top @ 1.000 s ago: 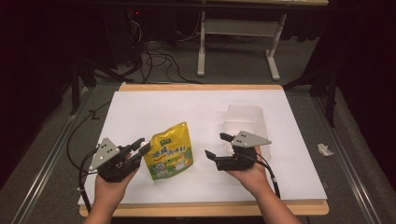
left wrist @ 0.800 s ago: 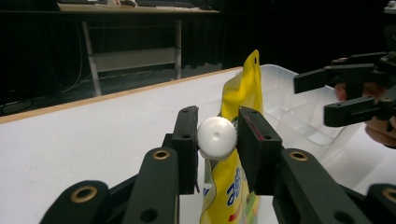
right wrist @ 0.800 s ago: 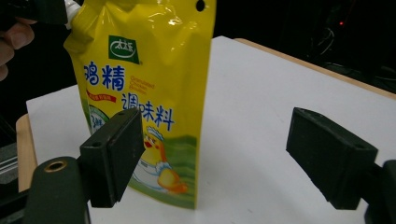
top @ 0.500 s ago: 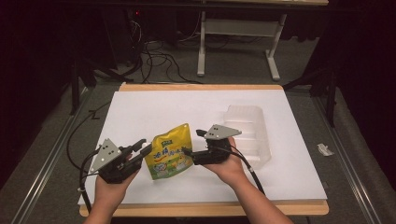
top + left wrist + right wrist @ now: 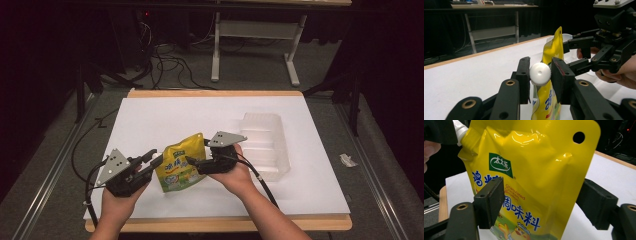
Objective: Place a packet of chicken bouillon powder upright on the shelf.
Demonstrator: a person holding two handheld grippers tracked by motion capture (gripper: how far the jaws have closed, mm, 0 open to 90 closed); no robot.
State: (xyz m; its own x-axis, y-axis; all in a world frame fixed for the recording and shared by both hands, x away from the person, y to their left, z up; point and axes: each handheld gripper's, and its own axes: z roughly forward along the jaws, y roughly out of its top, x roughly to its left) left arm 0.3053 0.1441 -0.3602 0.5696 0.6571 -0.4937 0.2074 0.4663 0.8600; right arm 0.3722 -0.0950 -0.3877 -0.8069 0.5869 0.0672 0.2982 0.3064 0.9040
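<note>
1. Spreading across mid-frame in the high view, a white table (image 5: 150,120) stands in a dark room, cables on the floor behind.
2. A clear plastic tray (image 5: 267,142) sits right of centre.
3. The yellow seasoning pouch (image 5: 181,164) stands lower centre; soft, glossy, likely slippery, best taken at its rigid white cap (image 5: 540,74).
4. The left gripper (image 5: 539,80) clamps that cap; the right gripper (image 5: 536,205) straddles the pouch, jaws wide.

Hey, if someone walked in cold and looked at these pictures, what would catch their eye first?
The bright yellow stand-up seasoning pouch near the front of the white table, upright between two hand-held black grippers. The left gripper pinches its white screw cap, while the right gripper straddles its body, jaws open. Behind sits a clear plastic tray.
</note>
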